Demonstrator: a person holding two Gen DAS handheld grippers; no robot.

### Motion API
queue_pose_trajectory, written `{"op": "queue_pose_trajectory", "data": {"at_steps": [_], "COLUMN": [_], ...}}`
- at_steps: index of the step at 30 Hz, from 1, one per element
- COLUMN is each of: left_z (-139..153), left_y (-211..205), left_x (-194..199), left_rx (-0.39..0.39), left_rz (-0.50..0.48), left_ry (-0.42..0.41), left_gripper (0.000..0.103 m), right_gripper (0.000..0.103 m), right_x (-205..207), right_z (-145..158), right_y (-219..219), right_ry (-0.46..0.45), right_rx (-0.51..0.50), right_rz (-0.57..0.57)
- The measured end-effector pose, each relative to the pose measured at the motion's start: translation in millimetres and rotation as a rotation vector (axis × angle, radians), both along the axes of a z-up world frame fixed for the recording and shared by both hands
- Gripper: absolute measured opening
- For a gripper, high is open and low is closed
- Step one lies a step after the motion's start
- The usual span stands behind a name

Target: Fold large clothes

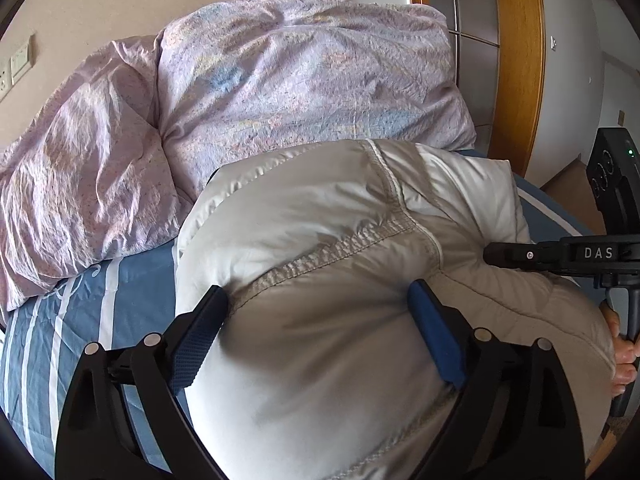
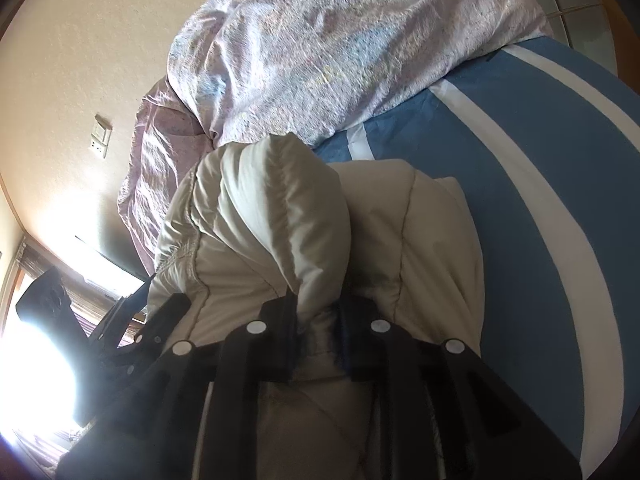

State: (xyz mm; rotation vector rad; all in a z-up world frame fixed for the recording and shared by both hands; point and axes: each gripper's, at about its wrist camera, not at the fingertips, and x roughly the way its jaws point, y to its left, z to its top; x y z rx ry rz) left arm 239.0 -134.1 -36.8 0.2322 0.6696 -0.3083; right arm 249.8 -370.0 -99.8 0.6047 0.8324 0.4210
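A puffy cream down jacket (image 1: 320,240) lies bunched on the blue striped bed sheet (image 1: 80,320). My left gripper (image 1: 318,300) is spread wide, its blue pads pressed against the jacket's bulk on both sides along a stitched seam. In the right wrist view the jacket (image 2: 272,216) is folded over itself, and my right gripper (image 2: 318,312) is shut on a pinch of its fabric. The right gripper also shows at the right edge of the left wrist view (image 1: 492,254), reaching into the jacket, with the person's hand (image 1: 620,352) on its handle.
A crumpled lilac floral duvet (image 1: 280,80) is heaped at the head of the bed, just beyond the jacket. A beige wall with a switch plate (image 1: 18,64) is on the left. A wooden door frame (image 1: 516,60) stands at the right. Blue sheet (image 2: 520,160) lies right of the jacket.
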Motion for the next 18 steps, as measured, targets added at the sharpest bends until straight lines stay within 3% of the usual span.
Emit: {"op": "queue_pose_trajectory", "data": {"at_steps": [5, 7, 10, 13, 18], "left_z": [-6.1, -5.7, -4.3, -3.7, -2.5], "left_y": [2.7, 3.7, 6.6, 7.4, 6.7], "left_x": [3.9, 3.6, 4.6, 5.5, 5.0], "left_rx": [-0.012, -0.006, -0.013, -0.015, -0.012], "left_rz": [-0.004, -0.01, -0.016, -0.019, -0.012], "left_ry": [0.005, 0.004, 0.012, 0.022, 0.022], "left_gripper": [0.094, 0.094, 0.094, 0.094, 0.095], "right_gripper": [0.022, 0.031, 0.032, 0.032, 0.03], "right_x": [-4.0, -13.3, -48.4, -75.9, -89.5], "right_z": [8.0, 19.7, 50.2, 64.1, 47.1], "right_y": [7.0, 4.6, 0.4, 11.6, 46.0], "right_ry": [-0.013, -0.024, -0.143, -0.203, -0.184], "right_rx": [-0.076, -0.113, -0.182, -0.221, -0.354], "right_rz": [-0.023, -0.06, -0.122, -0.081, -0.005]}}
